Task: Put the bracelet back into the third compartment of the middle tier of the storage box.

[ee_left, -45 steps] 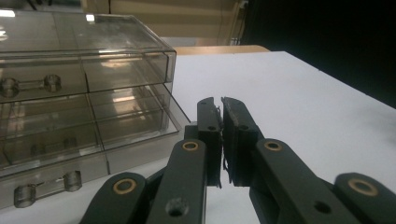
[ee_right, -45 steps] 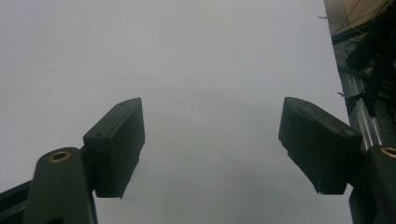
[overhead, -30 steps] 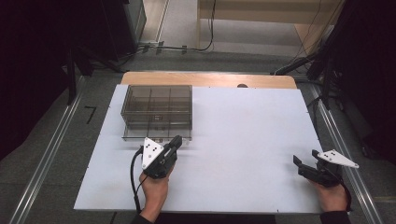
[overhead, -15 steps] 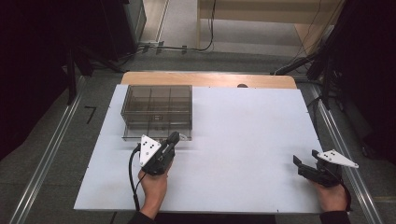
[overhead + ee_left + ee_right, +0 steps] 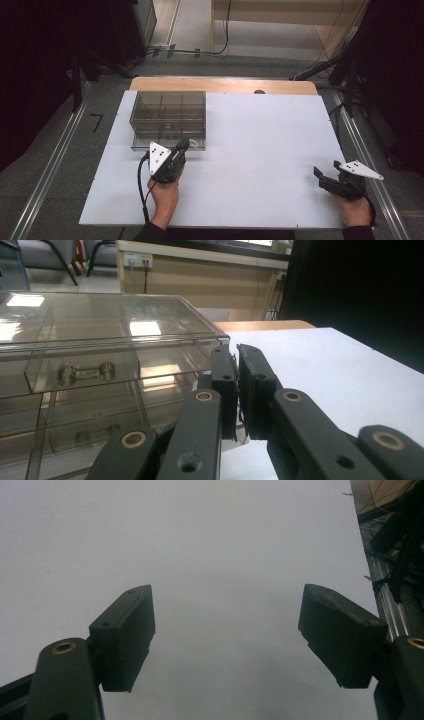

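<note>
near the front edge of the box, at its right corner, the left gripper is held low over the white table, its jaws pressed together with barely a slit between them and nothing seen in them. its tips are seen just beside the box's clear front wall. the left hand is wrapped around it from behind, forearm entering from the near side. well apart from the box, at the table's right near corner, the right gripper is held with jaws spread wide and empty over bare table, pointed left.
</note>
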Action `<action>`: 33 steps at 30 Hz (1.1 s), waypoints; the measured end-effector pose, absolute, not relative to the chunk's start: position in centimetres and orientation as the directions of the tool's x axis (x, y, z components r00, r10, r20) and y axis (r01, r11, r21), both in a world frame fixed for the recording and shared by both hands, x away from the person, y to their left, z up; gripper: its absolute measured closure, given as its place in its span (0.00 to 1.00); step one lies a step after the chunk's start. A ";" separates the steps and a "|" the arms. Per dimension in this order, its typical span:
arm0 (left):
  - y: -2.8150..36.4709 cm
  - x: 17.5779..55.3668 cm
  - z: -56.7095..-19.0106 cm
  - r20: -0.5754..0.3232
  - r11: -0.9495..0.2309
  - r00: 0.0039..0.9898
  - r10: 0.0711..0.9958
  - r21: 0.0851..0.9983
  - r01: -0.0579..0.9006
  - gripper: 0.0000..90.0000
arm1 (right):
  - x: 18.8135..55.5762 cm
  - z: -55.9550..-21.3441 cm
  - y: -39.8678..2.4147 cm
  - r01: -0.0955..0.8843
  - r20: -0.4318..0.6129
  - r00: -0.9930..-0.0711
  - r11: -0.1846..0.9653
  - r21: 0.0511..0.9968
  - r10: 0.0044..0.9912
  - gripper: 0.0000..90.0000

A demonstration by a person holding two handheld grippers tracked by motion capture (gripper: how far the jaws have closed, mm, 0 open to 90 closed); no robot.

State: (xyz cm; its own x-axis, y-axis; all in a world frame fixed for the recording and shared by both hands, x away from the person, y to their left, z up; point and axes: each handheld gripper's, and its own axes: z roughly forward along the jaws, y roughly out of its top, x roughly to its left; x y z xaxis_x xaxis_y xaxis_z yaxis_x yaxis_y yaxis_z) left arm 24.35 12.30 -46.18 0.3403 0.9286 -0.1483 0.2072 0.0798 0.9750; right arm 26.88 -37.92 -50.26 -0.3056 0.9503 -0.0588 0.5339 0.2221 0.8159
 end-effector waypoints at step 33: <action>12.0 26.7 -46.7 -0.135 0.060 0.331 0.934 0.972 0.228 0.97 | 26.9 -50.3 -37.9 0.537 -0.060 -0.304 0.223 0.814 0.951 0.23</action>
State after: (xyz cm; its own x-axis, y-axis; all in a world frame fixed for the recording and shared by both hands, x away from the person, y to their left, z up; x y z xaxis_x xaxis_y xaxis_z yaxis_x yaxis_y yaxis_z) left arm 26.67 11.97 -46.74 0.3306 0.9341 -0.1350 0.2276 0.0600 0.9719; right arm 26.93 -37.95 -50.33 -0.3037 0.9508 -0.0602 0.5366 0.2230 0.8139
